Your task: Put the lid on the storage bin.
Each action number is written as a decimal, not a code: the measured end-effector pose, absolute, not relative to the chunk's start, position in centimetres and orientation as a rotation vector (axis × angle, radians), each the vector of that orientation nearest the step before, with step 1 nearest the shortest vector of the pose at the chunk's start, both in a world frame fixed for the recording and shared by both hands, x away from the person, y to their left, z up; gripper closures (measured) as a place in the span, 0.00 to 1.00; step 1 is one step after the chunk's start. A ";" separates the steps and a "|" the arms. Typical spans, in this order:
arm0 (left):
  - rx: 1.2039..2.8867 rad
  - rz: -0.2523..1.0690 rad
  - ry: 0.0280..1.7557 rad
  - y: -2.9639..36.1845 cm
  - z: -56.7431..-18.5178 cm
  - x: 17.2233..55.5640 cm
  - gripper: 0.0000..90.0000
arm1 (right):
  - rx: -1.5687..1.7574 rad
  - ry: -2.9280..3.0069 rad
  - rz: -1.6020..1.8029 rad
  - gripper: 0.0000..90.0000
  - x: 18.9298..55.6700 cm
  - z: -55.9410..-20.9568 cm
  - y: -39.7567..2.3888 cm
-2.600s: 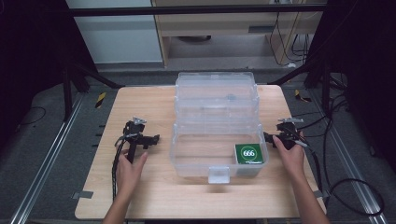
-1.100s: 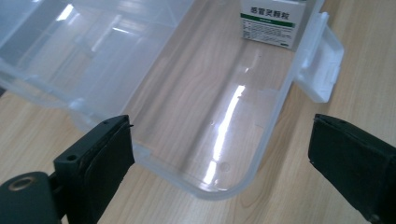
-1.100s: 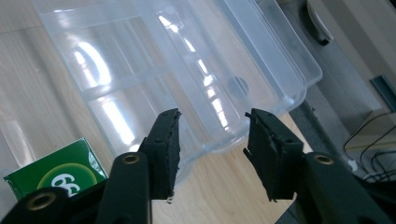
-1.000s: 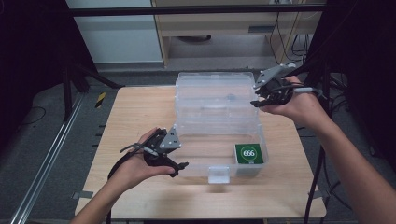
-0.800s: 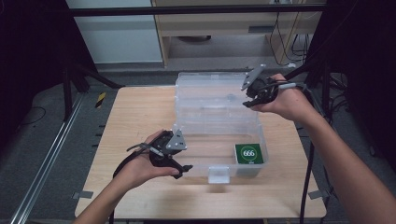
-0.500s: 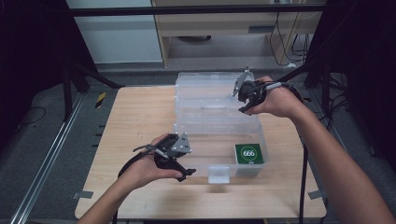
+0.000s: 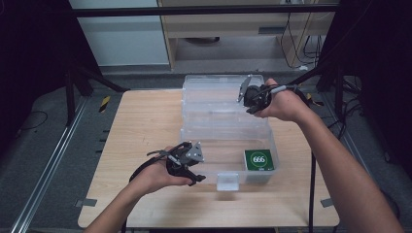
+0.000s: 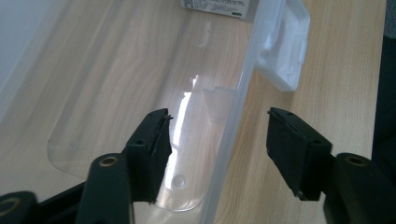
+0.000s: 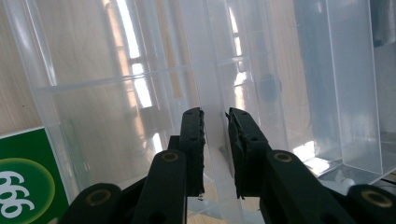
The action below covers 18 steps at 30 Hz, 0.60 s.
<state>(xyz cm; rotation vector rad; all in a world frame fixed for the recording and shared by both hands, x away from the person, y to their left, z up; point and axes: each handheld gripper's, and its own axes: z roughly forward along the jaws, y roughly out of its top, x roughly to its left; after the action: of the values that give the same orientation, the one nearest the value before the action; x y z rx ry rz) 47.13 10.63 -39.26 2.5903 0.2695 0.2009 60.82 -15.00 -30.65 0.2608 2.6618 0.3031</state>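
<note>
hands have come in from the table edges. right gripper (image 9: 215, 123) has just been closing and now clamps the lid (image 7: 221, 94) of the clear box (image 7: 272, 145); left gripper (image 8: 217, 140), closing, stands apart astride the front wall. closing the box seems next.

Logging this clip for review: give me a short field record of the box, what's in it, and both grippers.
surface: wooden table
box: clear plastic, lid open and upright behind it
latch: white, on the front wall
contents: green pack marked 666, right front corner
left gripper: jaws astride the box's front wall, just been closing, pads not yet on it
right gripper: jaws just been closing, nipping the lid's edge
</note>
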 end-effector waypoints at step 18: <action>2.653 0.137 0.283 10.1 -40.5 47.8 0.88 | 0.254 2.674 0.291 0.86 61.1 -30.6 -15.0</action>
<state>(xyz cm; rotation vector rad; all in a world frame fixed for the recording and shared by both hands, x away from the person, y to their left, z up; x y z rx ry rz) 47.83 10.06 -40.54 2.6534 0.2829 0.1372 61.10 -15.04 -30.62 0.2538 2.6735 0.2909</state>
